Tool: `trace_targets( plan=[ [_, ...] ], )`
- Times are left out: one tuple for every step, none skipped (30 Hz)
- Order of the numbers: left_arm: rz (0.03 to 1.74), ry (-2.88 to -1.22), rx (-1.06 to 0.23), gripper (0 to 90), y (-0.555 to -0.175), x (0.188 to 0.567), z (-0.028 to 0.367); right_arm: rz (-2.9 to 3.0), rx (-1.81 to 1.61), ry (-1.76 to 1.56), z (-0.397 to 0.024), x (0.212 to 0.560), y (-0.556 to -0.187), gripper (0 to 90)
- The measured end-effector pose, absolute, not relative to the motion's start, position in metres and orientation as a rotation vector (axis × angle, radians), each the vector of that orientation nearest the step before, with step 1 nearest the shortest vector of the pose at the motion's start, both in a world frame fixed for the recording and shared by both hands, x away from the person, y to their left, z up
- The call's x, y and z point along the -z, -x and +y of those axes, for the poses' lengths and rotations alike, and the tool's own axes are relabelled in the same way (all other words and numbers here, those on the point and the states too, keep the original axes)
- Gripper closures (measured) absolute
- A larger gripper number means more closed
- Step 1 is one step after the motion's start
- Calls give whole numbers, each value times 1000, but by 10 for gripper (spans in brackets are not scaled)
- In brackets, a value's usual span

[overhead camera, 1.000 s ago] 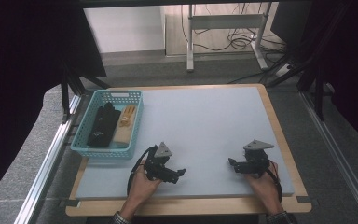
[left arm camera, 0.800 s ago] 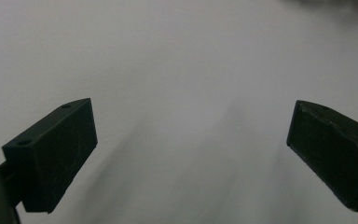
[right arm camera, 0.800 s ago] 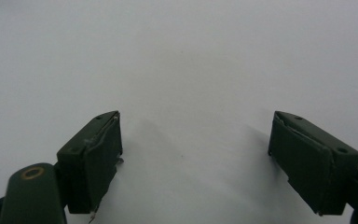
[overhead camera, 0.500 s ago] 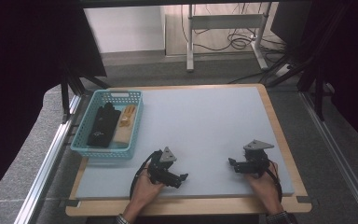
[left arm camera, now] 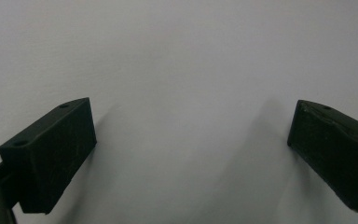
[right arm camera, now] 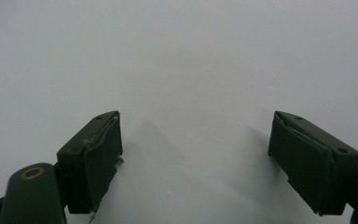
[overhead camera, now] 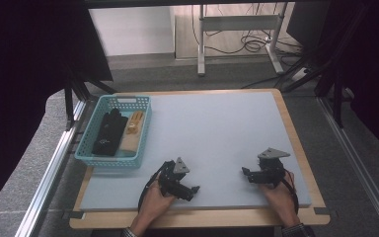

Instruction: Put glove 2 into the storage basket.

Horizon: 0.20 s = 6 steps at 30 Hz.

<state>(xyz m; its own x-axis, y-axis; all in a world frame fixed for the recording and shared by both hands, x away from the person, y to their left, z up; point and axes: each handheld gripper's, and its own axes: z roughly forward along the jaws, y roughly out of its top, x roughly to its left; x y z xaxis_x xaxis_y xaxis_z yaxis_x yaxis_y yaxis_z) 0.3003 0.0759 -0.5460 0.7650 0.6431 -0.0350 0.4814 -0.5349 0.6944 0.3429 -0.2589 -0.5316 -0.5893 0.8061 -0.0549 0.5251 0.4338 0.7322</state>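
In the high view my left gripper (overhead camera: 193,190) rests low over the pale grey mat (overhead camera: 212,133) near its front edge, held by a hand, pointing right. My right gripper (overhead camera: 246,174) sits at the front right of the mat, pointing left. Both stand open with nothing between their jaws. The left gripper view has my left gripper (left arm camera: 191,140) wide open over bare mat. In the right gripper view my right gripper (right arm camera: 196,154) is likewise open above bare mat.
A teal plastic basket (overhead camera: 143,138) stands at the mat's left edge, holding a black object (overhead camera: 107,132) and a tan wooden object (overhead camera: 134,124). The mat lies on a wooden board (overhead camera: 296,133). Metal rails (overhead camera: 54,163) run along both sides.
My left gripper has shifted slightly right and toward the front edge of the mat. The right gripper has stayed in place.
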Motion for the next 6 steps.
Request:
trace_targets(
  plan=[
    [835,-2241,-292,11,-300,546,76,2293,-963,-1130,-259,532,-343,168],
    [835,-2239,-292,11,-300,546,76,2293,-963,-1129,-259,532,-343,168],
    [836,-2239,-292,11,-300,546,76,2294,-964,-1130,-259,532,-343,168],
    [835,-2241,-293,11,-300,546,76,2293,-964,-1131,-259,532,-343,168],
    [835,-2239,-292,11,-300,546,76,2293,-965,-1130,-259,532,-343,168],
    [836,-2238,-292,11,-300,546,76,2293,-964,-1131,-259,532,-343,167]
  ],
)
